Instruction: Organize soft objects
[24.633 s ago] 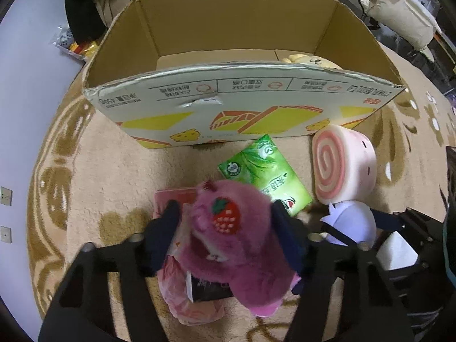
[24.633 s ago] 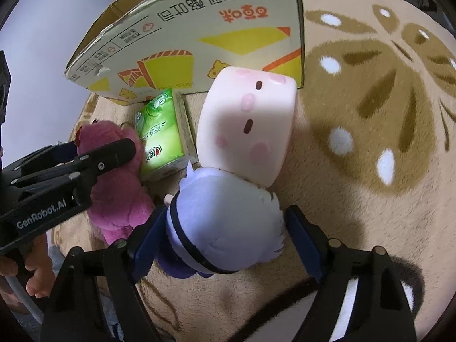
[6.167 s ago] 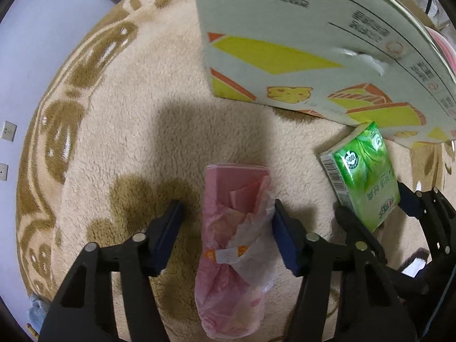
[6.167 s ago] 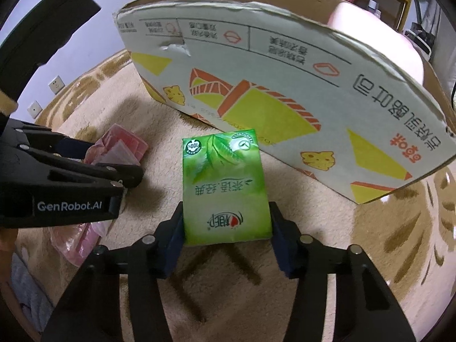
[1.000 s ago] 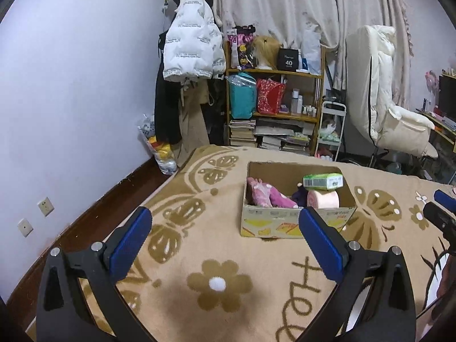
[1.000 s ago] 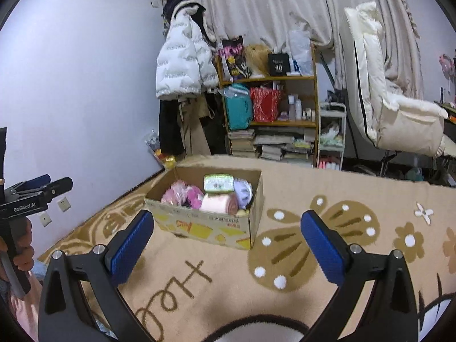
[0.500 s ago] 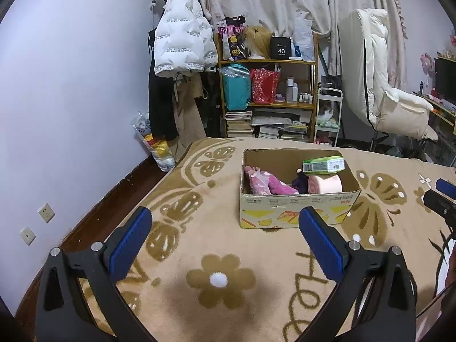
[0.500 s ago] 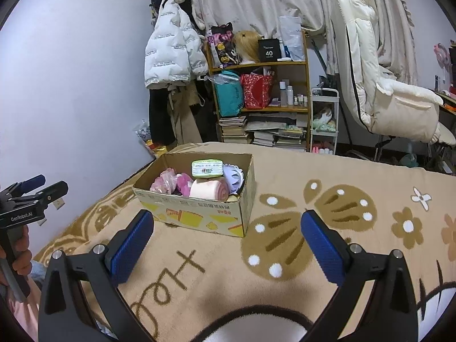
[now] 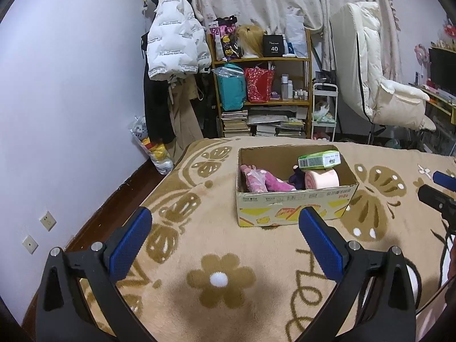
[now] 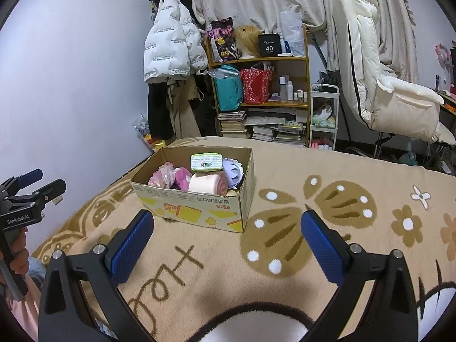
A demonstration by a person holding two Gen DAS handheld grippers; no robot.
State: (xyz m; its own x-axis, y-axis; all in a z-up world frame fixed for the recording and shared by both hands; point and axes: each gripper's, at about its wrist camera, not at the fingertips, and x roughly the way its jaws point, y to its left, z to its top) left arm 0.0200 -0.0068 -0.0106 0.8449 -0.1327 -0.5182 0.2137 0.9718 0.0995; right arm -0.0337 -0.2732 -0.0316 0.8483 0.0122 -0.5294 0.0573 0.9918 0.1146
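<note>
Nearest to us, the left gripper [image 9: 225, 226] stands with its 2 blue-padded fingers wide apart and nothing between them, held above the beige plush carpet with brown flower and butterfly patterns [image 9: 219, 282]. The right gripper [image 10: 226, 228] is the same: spread wide and empty, above the carpet. In the right wrist view we also see the left gripper at the left edge, with a hand [image 10: 12, 259] on its handle.

Further away, in the middle of the carpet, stands the open cardboard box with yellow and orange print [image 9: 295, 209]. Inside it we count these soft things: a pink crinkled plastic bag [image 10: 162, 177] at the left end, a magenta plush toy [image 10: 183, 177] beside it, a pale pink plush shaped like a swirl roll [image 10: 207, 185], a lavender and dark purple plush [image 10: 233, 172], and a green soft tissue pack [image 10: 207, 162] lying on top.

We judge that the task is nearly finished or finished: no soft thing shows on the carpet around the box, and both grippers are well apart from it.

In the left wrist view the long axis of the box runs left to right across the picture. The tissue pack lies with its long axis about the same way, a little tilted. The roll plush shows its swirl end toward the left wrist camera.
</note>
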